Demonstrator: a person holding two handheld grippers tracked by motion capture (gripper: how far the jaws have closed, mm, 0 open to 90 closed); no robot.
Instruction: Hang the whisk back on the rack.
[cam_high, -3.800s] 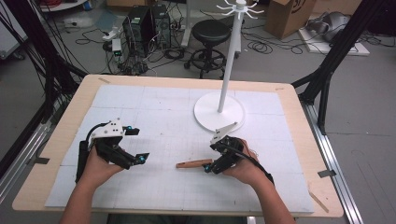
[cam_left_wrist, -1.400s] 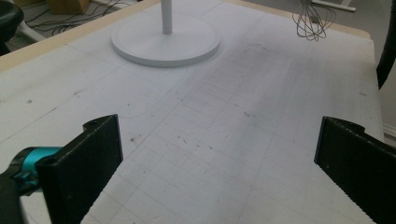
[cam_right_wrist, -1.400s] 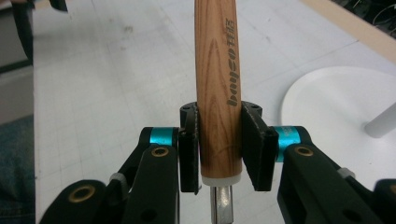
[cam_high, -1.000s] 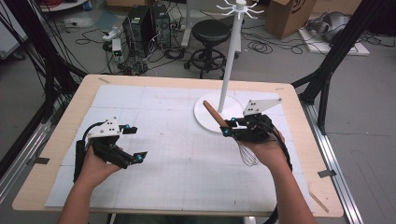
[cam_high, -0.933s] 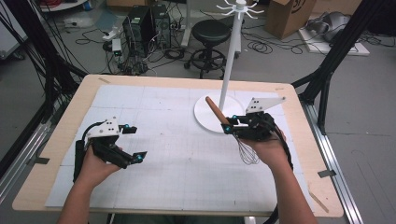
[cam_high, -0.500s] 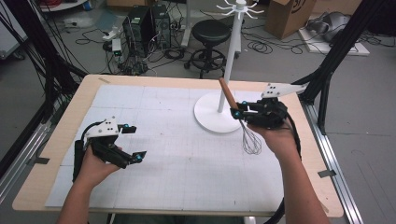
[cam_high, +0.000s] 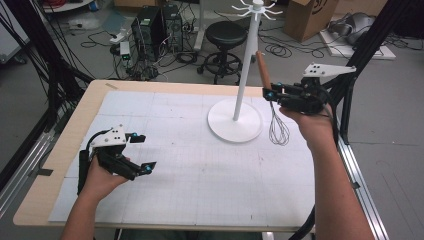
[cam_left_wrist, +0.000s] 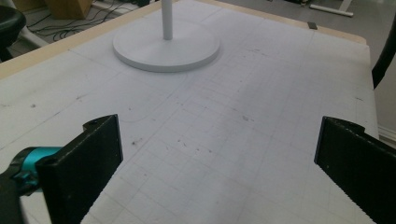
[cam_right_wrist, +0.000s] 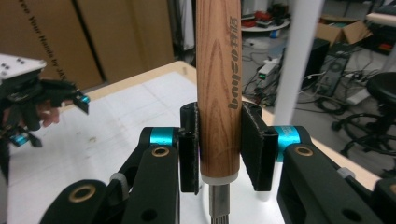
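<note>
The right tongs (cam_high: 271, 94) were clenched on the wooden handle of a whisk (cam_high: 263, 70), both black jaws pressed flat against the handle's lower end just above its pale collar, as the right gripper view (cam_right_wrist: 218, 140) made plain. The whisk hung upright in the air, handle up and wire loops (cam_high: 278, 130) down, just beside the pole of the white hook stand (cam_high: 244, 65) and above the far right part of the worktop (cam_high: 65, 145). The right forearm reached forward and was lifted well off the worktop. The left tongs (cam_high: 142, 152) stood wide apart and held nothing, low over the near left of the worktop's gridded mat (cam_left_wrist: 210, 135), the hand (cam_high: 102, 175) wrapped around the gripper body.
</note>
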